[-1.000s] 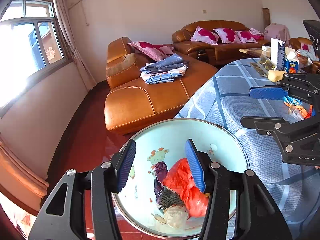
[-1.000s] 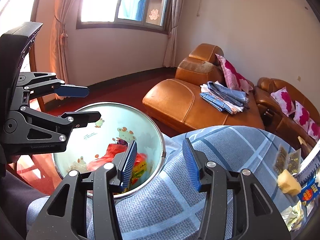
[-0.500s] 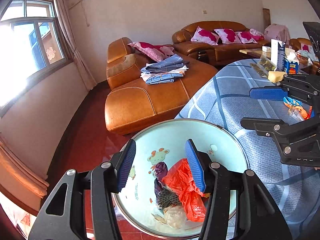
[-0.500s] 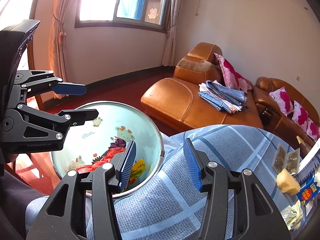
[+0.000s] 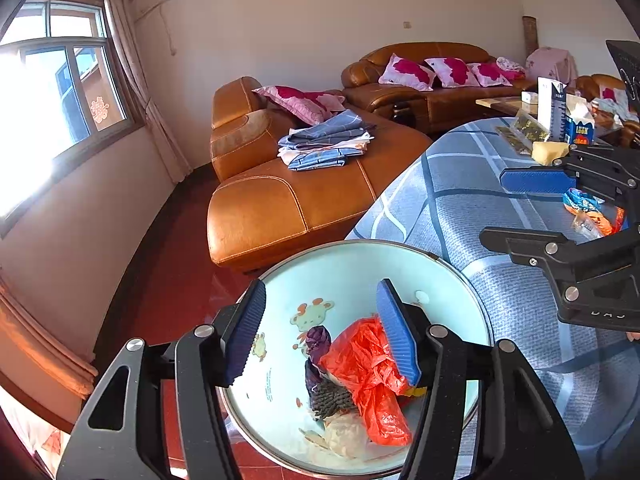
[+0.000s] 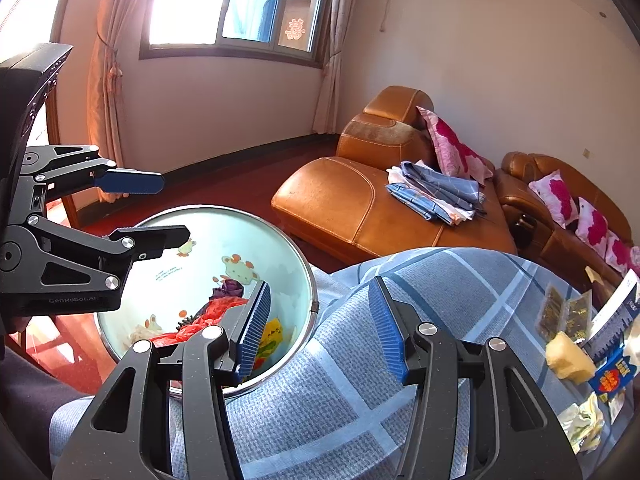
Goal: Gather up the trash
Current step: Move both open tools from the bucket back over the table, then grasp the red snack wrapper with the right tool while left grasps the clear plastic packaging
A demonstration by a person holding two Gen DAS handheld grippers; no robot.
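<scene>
The trash bin point(image 5: 280, 360) is parked right against the counter point(image 5: 480, 200) edge, red bag point(image 5: 368, 376) inside. The left gripper point(image 5: 320, 332) is held wide open and empty over it; the right gripper point(image 6: 320, 320), also spread and empty, is hung over the edge. More wrappers point(image 6: 580, 420) are only caught by the right view.

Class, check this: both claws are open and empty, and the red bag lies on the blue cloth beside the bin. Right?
Not quite. The red bag lies inside the bin, as the left wrist view shows. Both the left claw and right claw are open and empty.
</scene>
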